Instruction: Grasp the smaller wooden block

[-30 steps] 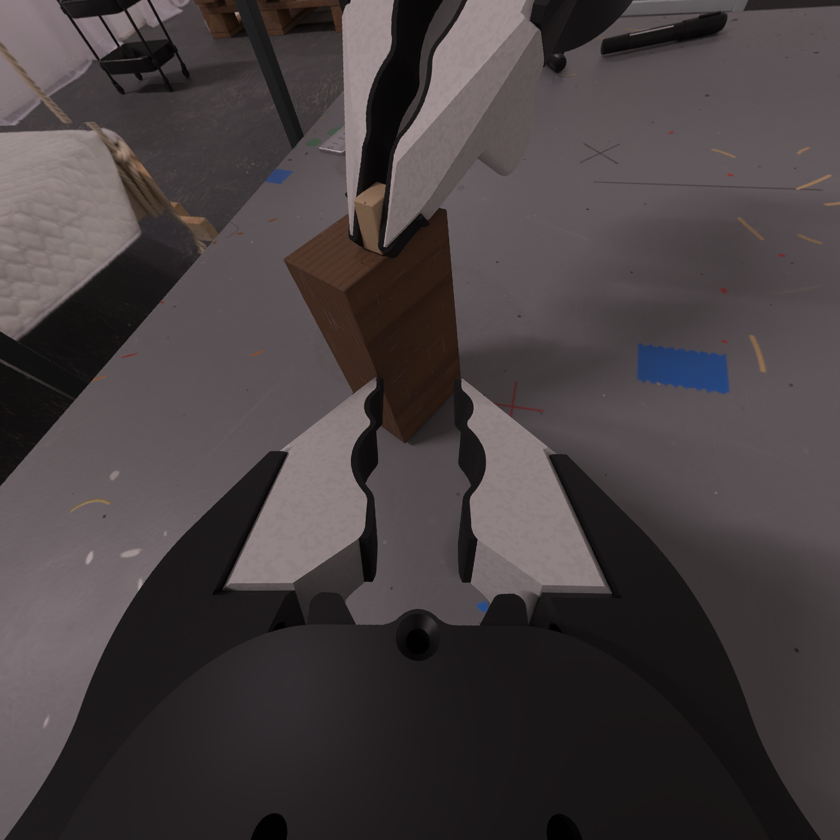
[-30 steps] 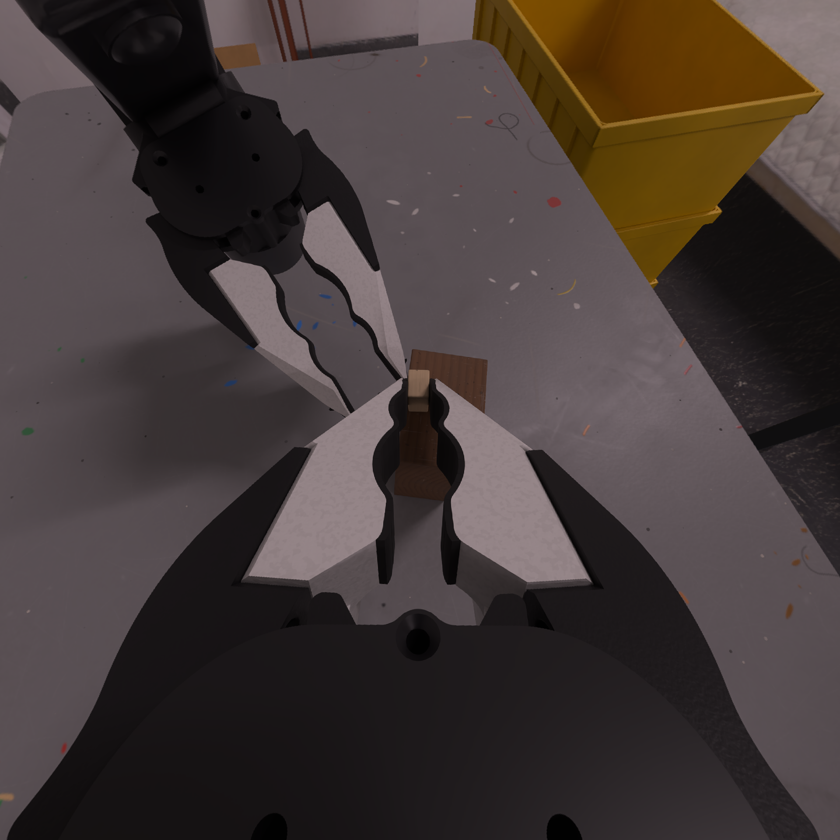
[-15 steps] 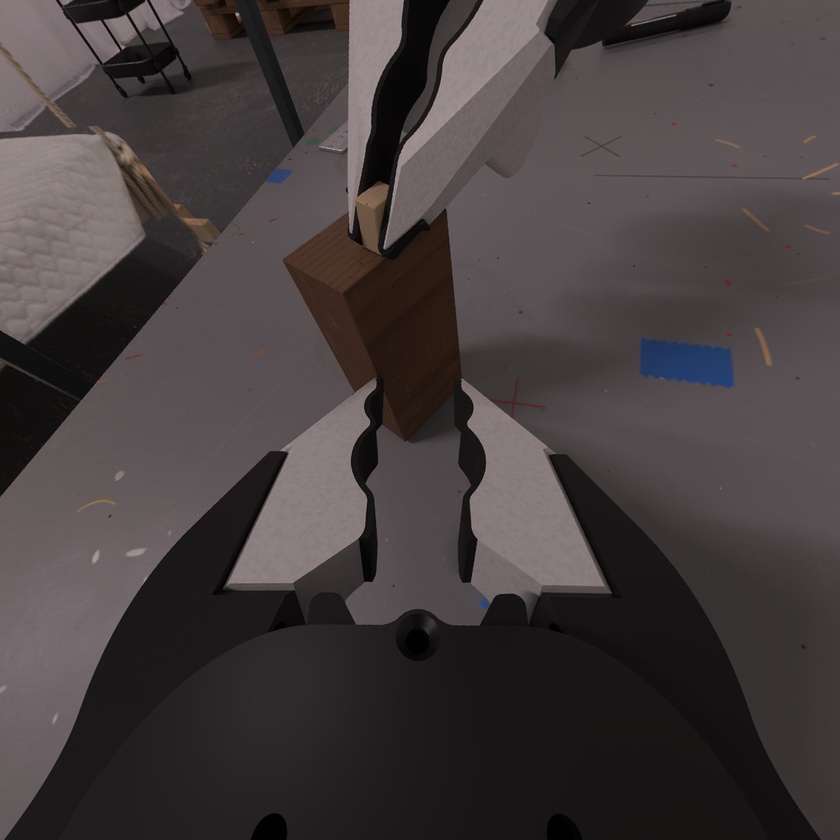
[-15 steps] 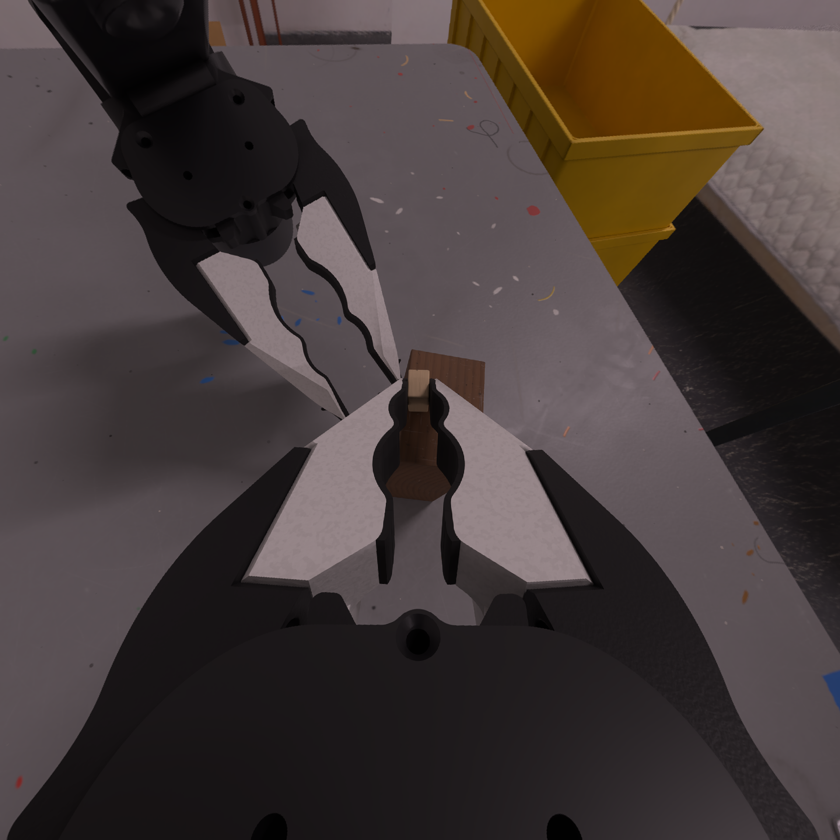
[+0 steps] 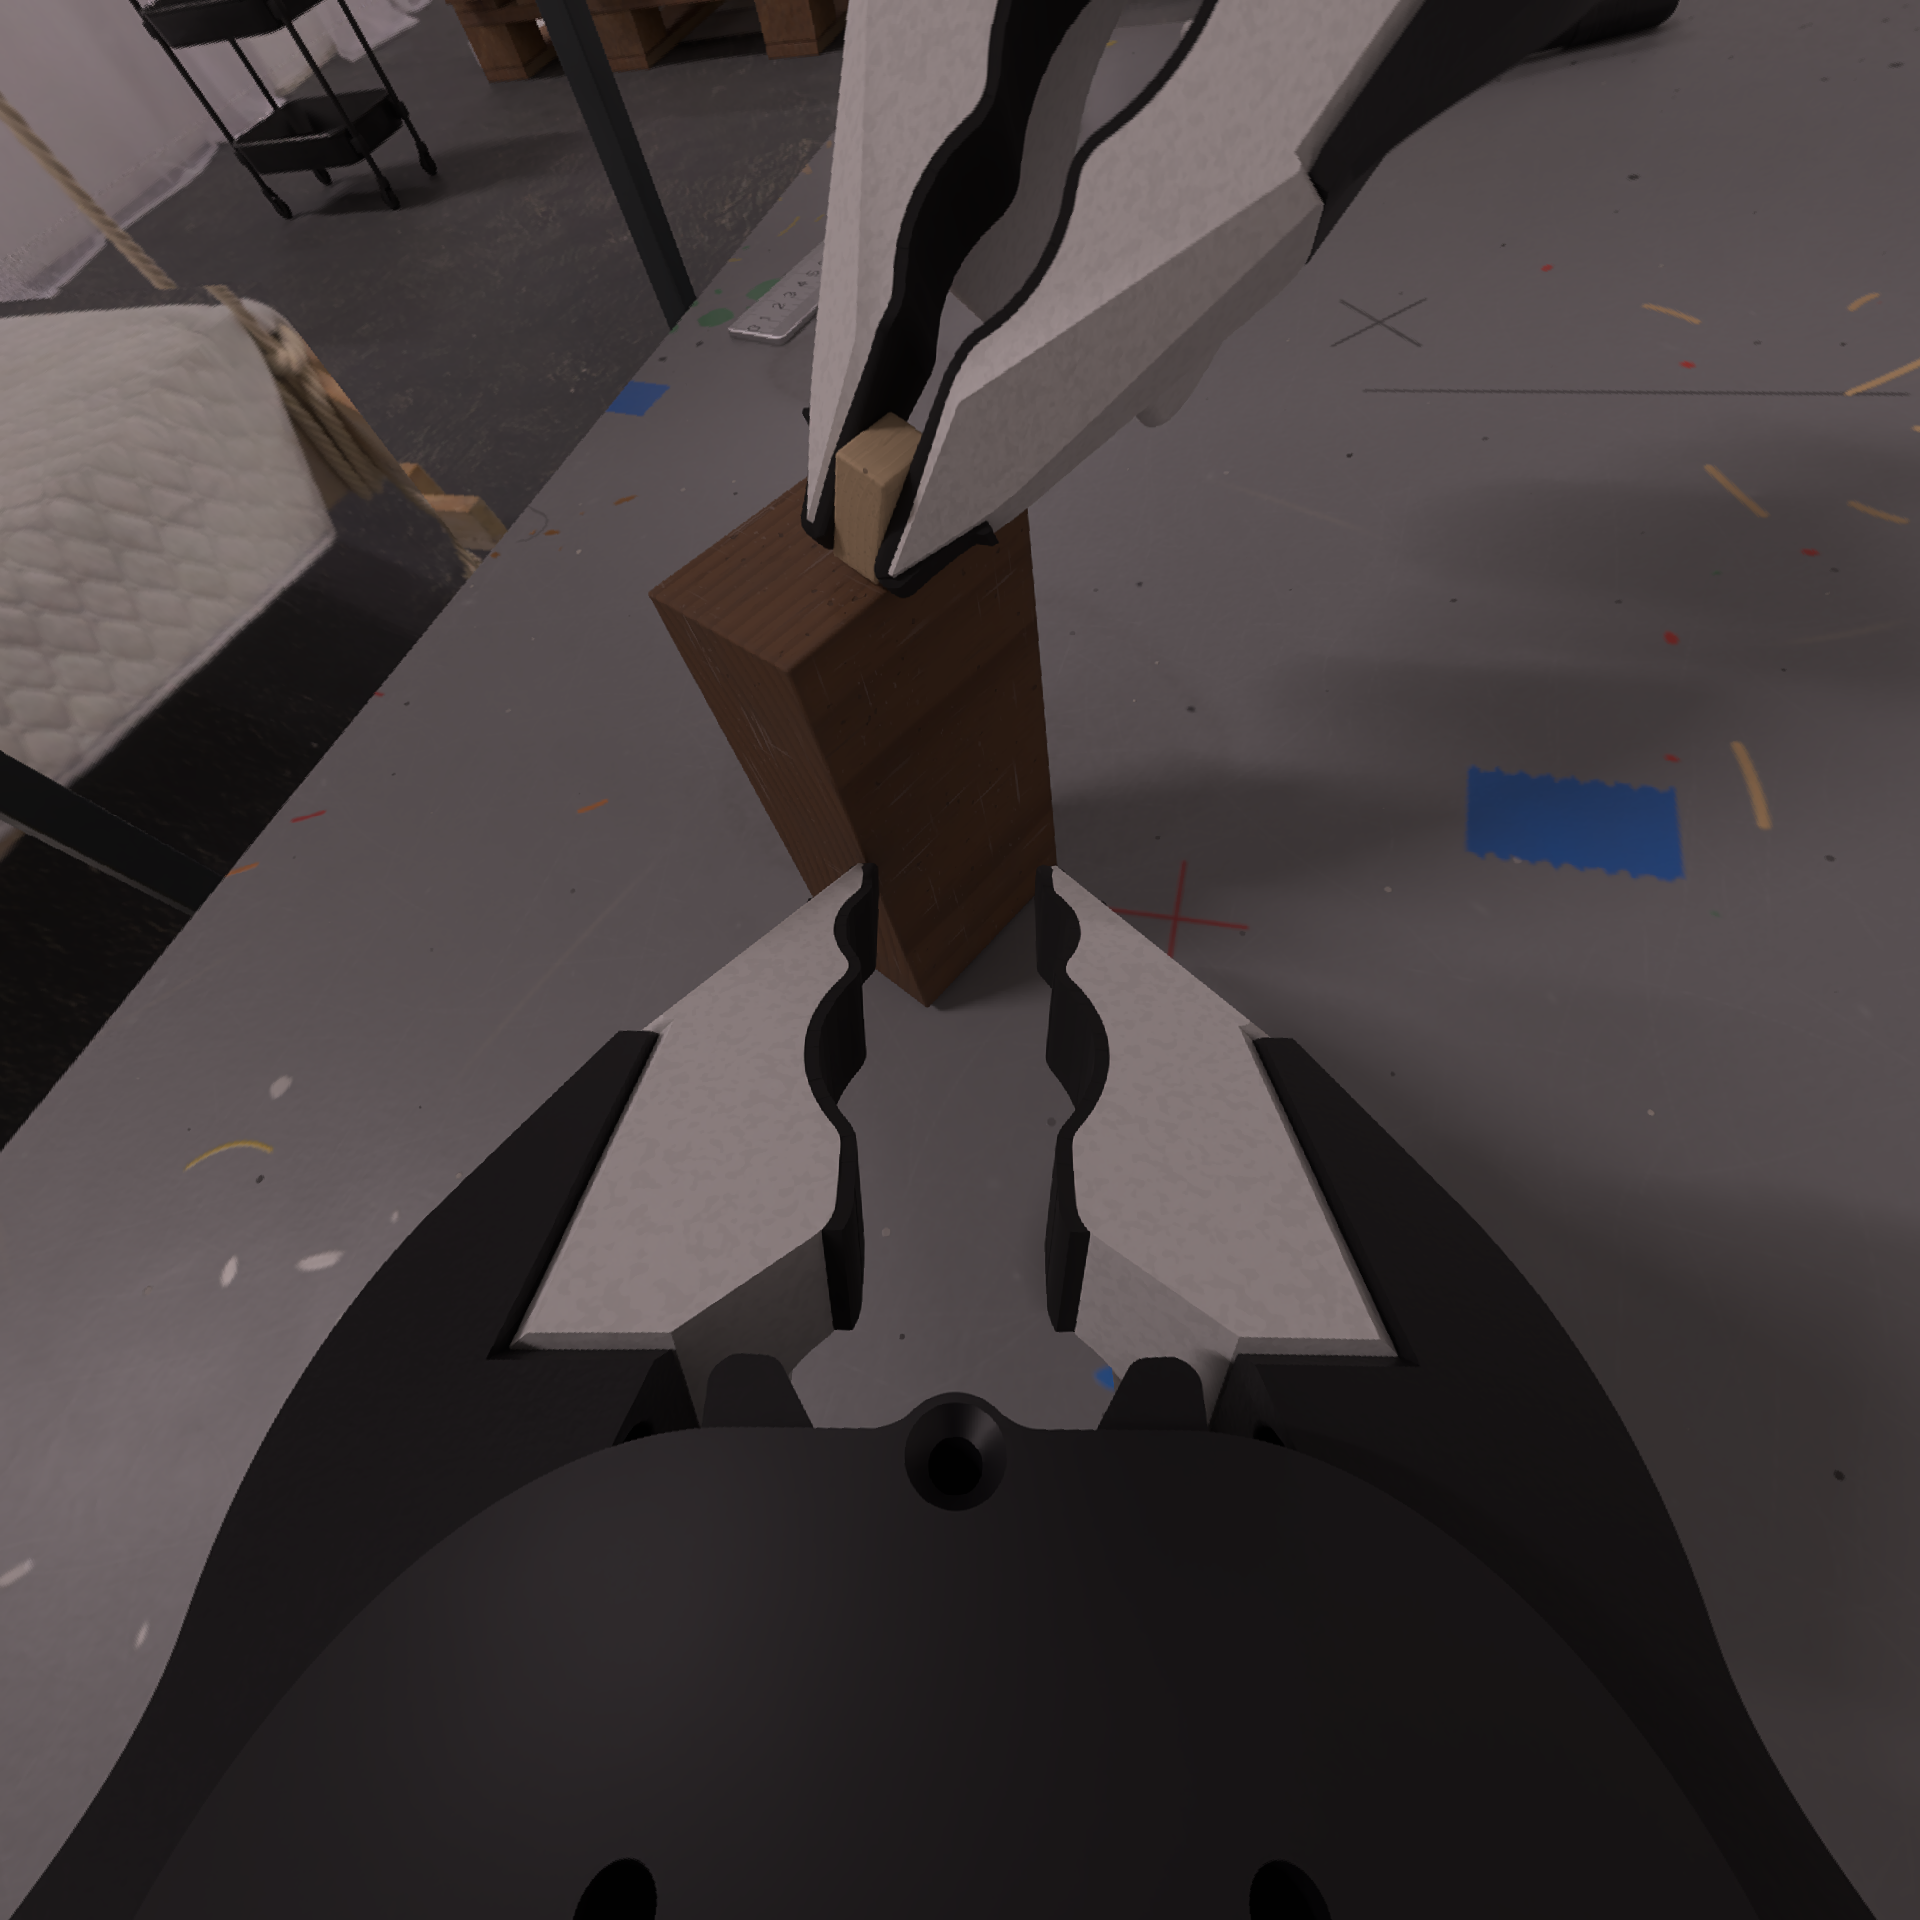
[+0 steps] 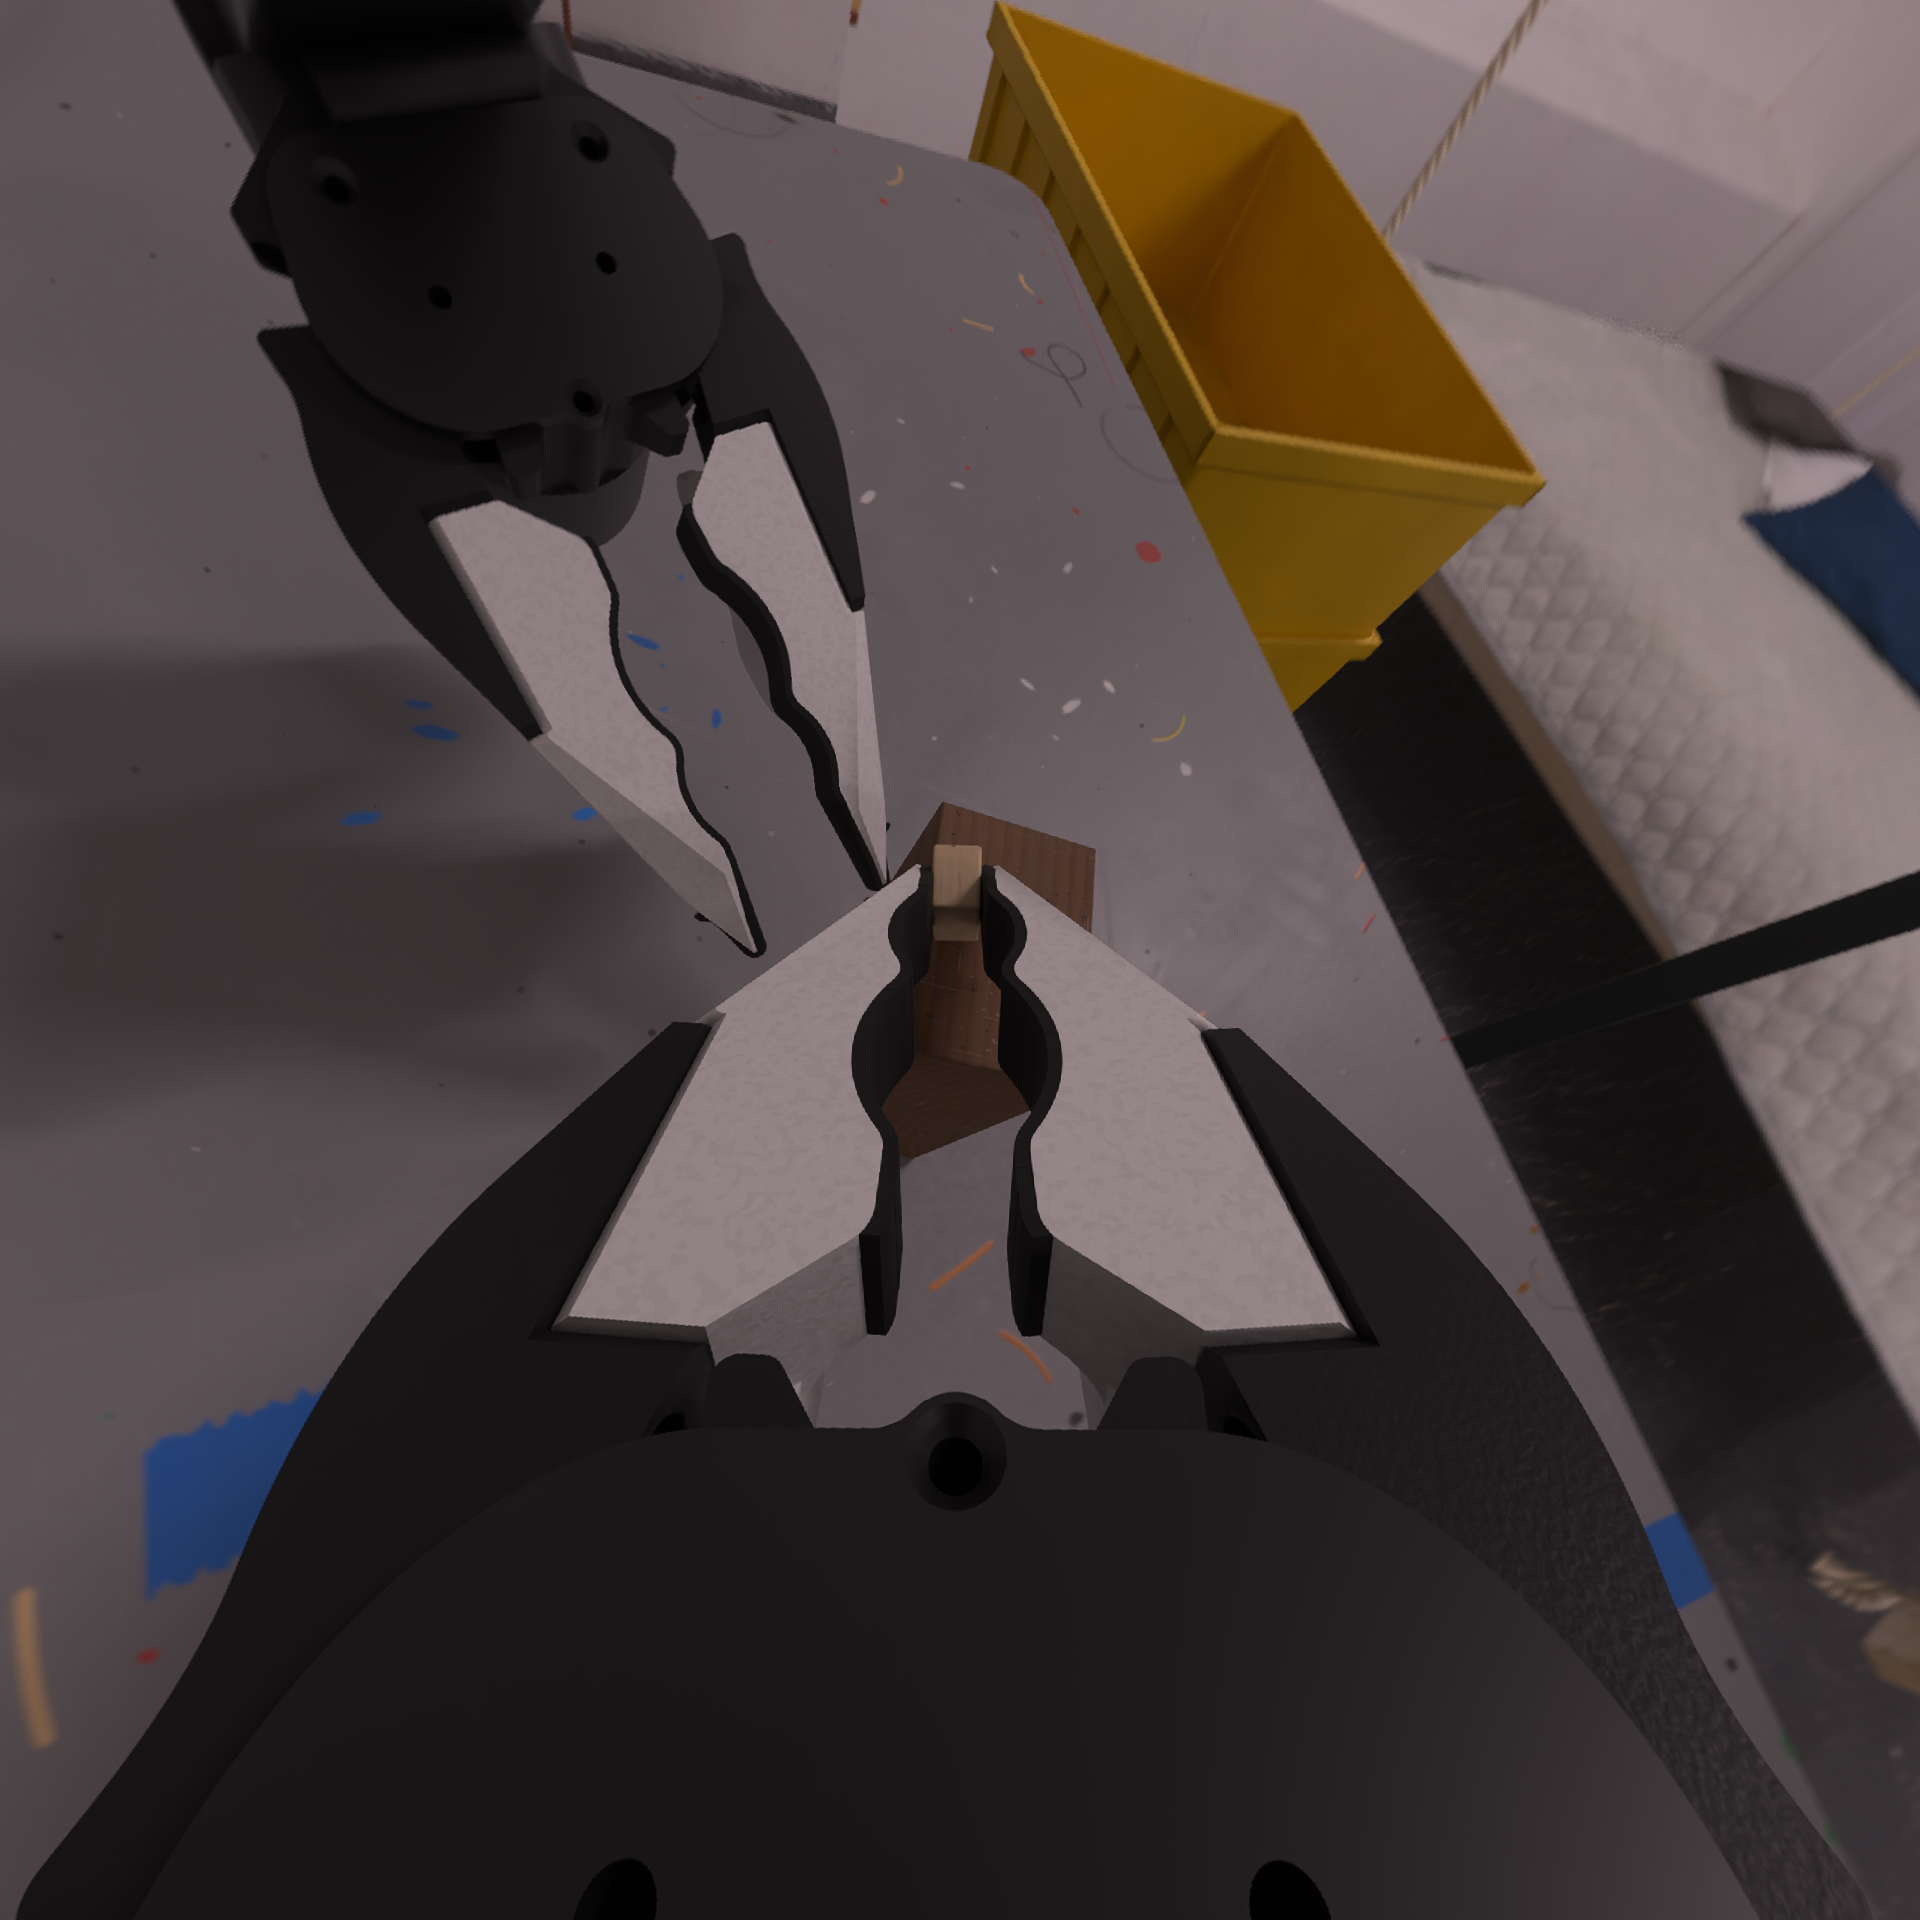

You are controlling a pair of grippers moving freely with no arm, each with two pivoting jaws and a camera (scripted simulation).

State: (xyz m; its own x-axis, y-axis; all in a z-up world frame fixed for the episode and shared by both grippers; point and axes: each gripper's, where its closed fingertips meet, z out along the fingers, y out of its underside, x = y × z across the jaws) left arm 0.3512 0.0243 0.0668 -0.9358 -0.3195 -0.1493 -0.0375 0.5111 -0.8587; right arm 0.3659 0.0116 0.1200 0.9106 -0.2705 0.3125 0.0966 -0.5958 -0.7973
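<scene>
The smaller wooden block [image 5: 871,486] is pale and thin and stands upright on the top face of a tall dark brown block [image 5: 904,727]. My right gripper [image 5: 862,556] comes down from above and is shut on it. In the right wrist view the gripper [image 6: 956,875] pinches the pale block [image 6: 956,896] at its tips, with the dark block [image 6: 1044,868] below. My left gripper [image 5: 954,883] is open and empty, with its tips at the dark block's base. It also shows in the right wrist view [image 6: 816,909].
A yellow bin [image 6: 1299,499] stands beyond the table's right edge. A blue tape patch [image 5: 1574,826] and a red cross [image 5: 1179,920] mark the grey table [image 5: 1351,1039]. A small ruler [image 5: 784,307] lies at the far edge. A white mattress [image 5: 125,520] lies off the left side.
The right gripper has tilted and rolled while still pinching the pale block on the dark block. The left gripper has stayed in place, open.
</scene>
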